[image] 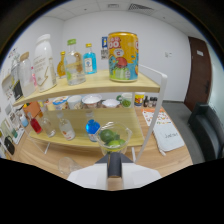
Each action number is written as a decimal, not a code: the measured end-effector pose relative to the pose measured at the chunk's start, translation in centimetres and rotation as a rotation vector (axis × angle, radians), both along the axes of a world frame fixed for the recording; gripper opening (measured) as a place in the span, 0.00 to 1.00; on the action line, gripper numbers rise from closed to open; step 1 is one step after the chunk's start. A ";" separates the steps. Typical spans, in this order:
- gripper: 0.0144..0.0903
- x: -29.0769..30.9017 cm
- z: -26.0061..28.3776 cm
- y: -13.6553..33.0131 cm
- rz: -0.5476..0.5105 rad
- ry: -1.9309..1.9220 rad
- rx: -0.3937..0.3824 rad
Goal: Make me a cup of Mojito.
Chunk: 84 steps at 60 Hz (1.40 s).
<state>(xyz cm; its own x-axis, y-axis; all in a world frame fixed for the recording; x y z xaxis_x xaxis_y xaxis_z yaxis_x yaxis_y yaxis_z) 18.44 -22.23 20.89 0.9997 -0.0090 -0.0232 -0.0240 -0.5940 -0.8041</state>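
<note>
We note a two-tier shelf (95,89) on the tabletop (150,160), open floor beyond its right edge. A yellow can (123,56) stands at the top tier's right end. The tool (115,167) sits below a glass bowl of limes (113,137); whether it pinches, we cannot tell.

I count one yellow can (123,56) at 12 o'clock on the top shelf (90,85). One glass bowl (114,140) holds two limes (108,135) at 6 o'clock. One blue bottle (89,58) stands at 11 o'clock.
</note>
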 end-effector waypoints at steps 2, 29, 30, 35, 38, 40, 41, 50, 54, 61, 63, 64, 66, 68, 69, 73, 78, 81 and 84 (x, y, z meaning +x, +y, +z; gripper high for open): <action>0.02 -0.6 -0.4 -0.7 -0.003 0.005 -0.005; 0.02 -5.2 -4.8 -4.4 -0.042 -0.108 -0.020; 0.03 -5.1 -4.7 -4.4 -0.040 -0.130 -0.013; 0.02 -5.1 -4.0 -3.9 -0.011 -0.247 0.027; 0.02 -4.9 -3.4 -3.5 0.015 -0.338 0.054; 0.02 -4.8 -2.9 -3.2 0.038 -0.405 0.076; 0.02 -4.7 -2.6 -3.0 0.051 -0.440 0.088; 0.02 -4.3 -0.4 -1.8 0.175 -0.783 0.180; 0.02 -4.3 0.5 -1.2 0.239 -0.937 0.221; 0.02 -5.2 1.7 -0.6 0.376 -1.183 0.287; 0.02 -5.5 1.9 -0.5 0.411 -1.242 0.303; 0.02 -5.6 2.0 -0.5 0.427 -1.269 0.310; 0.02 -5.9 2.0 -0.3 0.460 -1.319 0.323; 0.02 -6.4 1.9 -0.2 0.498 -1.359 0.330; 0.02 -6.6 1.9 -0.1 0.518 -1.378 0.334; 0.02 -7.5 1.7 0.0 0.596 -1.461 0.354; 0.02 -8.3 1.2 0.3 0.684 -1.584 0.384; 0.02 -8.7 1.2 0.4 0.722 -1.650 0.396; 0.02 -9.2 1.3 0.5 0.755 -1.706 0.409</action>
